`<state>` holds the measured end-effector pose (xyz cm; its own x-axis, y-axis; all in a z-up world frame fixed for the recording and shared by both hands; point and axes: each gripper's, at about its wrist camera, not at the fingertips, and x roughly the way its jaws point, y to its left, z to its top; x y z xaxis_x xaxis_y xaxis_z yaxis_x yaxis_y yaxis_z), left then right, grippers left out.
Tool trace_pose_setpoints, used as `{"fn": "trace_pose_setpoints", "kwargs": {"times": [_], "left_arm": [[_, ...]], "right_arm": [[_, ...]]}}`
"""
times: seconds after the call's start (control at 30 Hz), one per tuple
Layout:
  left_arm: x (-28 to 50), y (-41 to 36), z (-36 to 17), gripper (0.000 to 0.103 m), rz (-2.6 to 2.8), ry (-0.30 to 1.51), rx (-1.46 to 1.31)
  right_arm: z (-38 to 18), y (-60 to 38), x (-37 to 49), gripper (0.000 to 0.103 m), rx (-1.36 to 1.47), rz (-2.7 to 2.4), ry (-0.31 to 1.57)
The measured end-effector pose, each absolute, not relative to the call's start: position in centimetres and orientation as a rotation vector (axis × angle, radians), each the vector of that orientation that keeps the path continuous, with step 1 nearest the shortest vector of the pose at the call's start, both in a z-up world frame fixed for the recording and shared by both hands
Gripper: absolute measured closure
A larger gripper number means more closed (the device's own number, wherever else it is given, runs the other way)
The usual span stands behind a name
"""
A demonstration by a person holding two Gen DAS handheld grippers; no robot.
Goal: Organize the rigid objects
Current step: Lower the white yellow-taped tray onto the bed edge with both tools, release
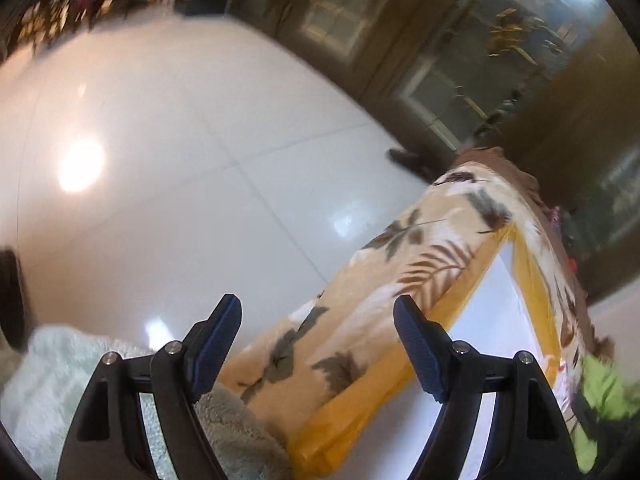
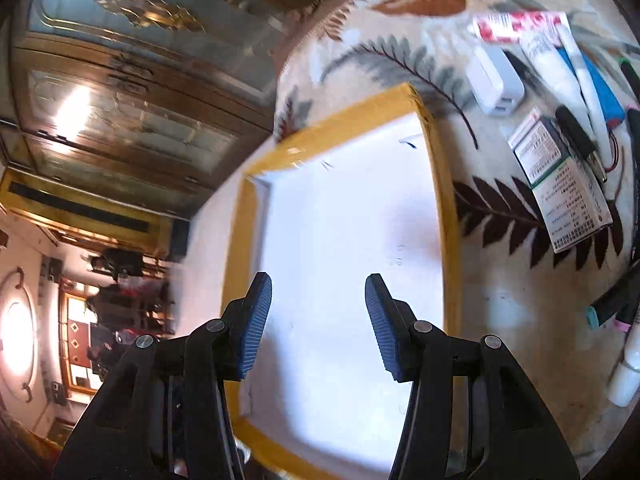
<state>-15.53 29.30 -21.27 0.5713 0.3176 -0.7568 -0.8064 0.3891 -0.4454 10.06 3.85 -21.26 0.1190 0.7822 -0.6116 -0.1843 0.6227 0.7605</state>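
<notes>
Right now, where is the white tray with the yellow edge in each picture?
Left wrist view: white tray at lower right, seen edge-on.
Right wrist view: it fills the centre, ahead of the right tool.
Shared landmark: the leaf-patterned cloth under it.

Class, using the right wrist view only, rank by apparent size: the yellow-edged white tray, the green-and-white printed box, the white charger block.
1. Yellow-edged white tray, by far largest.
2. Green-and-white printed box.
3. White charger block, farther from the camera, so its gap to the box is unsure.

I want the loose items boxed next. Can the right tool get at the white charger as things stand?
Probably yes: the right tool is open and empty, and the white charger lies uncovered on the blanket, beyond the tray's rim.
</notes>
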Motion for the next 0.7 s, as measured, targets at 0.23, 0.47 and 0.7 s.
{"fn": "trace_pose_setpoints", "kwargs": {"times": [0.23,0.47,0.7], "left_arm": [[-13.8,25.6,-20.0,0.024,0.766,0.643,-0.642],[-15.0,19.1,-15.3,0.024,0.613,0.595,-0.464],[-14.1,13.0,-13.8,0.024,0.314,0.738,-0.413]], "right_arm": [[-18.8,2.5,9.7,0.054,0.465,0.711,1.106],[-16.9,-2.8,6.5,0.054,0.48,0.569,0.995],[-16.4,-7.1,4.3,0.054,0.401,0.398,0.928]]}}
